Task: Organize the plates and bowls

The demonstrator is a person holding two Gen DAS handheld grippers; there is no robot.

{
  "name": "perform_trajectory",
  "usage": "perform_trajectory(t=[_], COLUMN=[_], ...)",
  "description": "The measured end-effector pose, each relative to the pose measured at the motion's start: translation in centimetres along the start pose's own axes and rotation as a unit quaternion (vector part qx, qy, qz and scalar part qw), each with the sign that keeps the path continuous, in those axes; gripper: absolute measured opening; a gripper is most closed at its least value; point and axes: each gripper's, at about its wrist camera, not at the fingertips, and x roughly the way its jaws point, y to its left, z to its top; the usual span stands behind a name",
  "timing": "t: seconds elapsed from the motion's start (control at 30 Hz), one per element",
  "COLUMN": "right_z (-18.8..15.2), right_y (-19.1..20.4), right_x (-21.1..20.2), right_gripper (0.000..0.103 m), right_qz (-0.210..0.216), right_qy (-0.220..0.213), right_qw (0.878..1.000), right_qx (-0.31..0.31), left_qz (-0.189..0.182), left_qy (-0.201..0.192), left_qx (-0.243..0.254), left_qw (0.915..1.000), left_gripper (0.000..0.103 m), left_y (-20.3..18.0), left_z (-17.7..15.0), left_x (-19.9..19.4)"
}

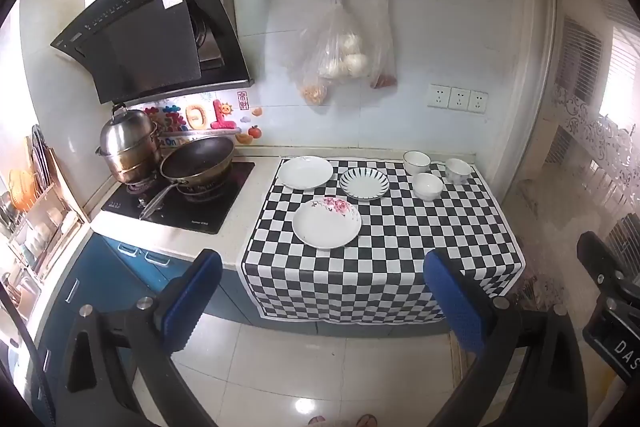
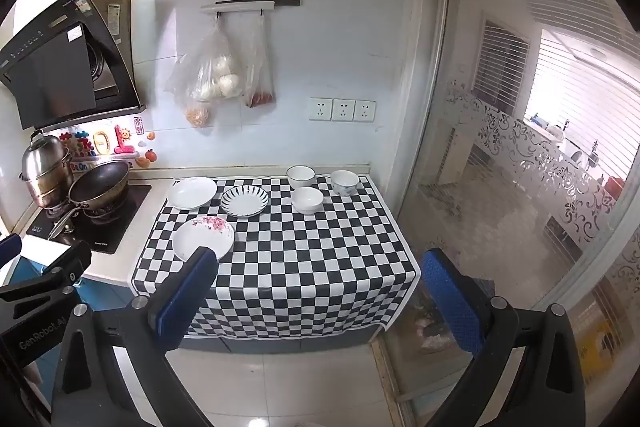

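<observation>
Listing the crockery on the checkered cloth [image 1: 380,267], the landmark for every place below; it covers the counter beside the hob and hangs over the front edge.

- Plain white plate [image 1: 305,172]: far left corner of the cloth, its rim reaching the cloth's left border.
- Striped plate [image 1: 364,183]: just right of the plain plate, toward the cloth's back edge, apart from it.
- Floral plate [image 1: 327,223]: nearer the cloth's front than the other two, left of centre, lying flat.
- Dark-rimmed bowl [image 1: 416,162]: at the cloth's back edge, right of centre, upright.
- Plain white bowl [image 1: 427,186]: just in front of the dark-rimmed bowl, upright.
- Patterned bowl [image 1: 458,170]: near the cloth's far right corner, upright.

The plates keep to the left half and the bowls to the right, each piece lying singly with nothing stacked; judged from this, the sorting has not begun, and like pieces are spread so that each can be taken by its rim.

- Left gripper [image 1: 320,295]: fingers spread as wide as they go, nothing between them, held off the cloth's front edge and angled down toward the plates.
- Right gripper [image 2: 320,291]: likewise fully spread and empty, before the cloth's front edge, facing its right half where the bowls stand.

Beyond the cloth's left border: a wok [image 1: 198,159] and a steel steamer pot [image 1: 127,143] on the hob.
</observation>
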Motion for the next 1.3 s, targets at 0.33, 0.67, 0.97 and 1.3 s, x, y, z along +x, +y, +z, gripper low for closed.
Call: perform_trajectory(t=[0.33,0.67,0.97,1.3], right_z=[0.2,0.0,0.1,0.2], right_y=[0.4,0.4,0.3,0.3], right_x=[0.4,0.9,0.9,0.9], right_gripper=[0.103,0.103,0.103,0.103], right_qz=[0.006,0.008,0.008,0.009], right_qy=[-0.001,0.003,0.002,0.004], right_qw=[1.000,1.000,1.000,1.000], right_qx=[0.006,0.012,0.013,0.015], left_qz=[0.010,0.010,0.008,0.011], left_qy=[-0.002,-0.005,-0.004,-0.007], left_qx=[0.011,0.010,0.013,0.018], left_qw=[0.9999,0.9999,0.9999,0.9997], left_gripper=[0.103,0.103,0.103,0.103], left_y=[0.5,1.5,1.6,1.0], left_z=[0.6,0.6,0.9,0.8], left_x=[0.5,0.5,0.4,0.3])
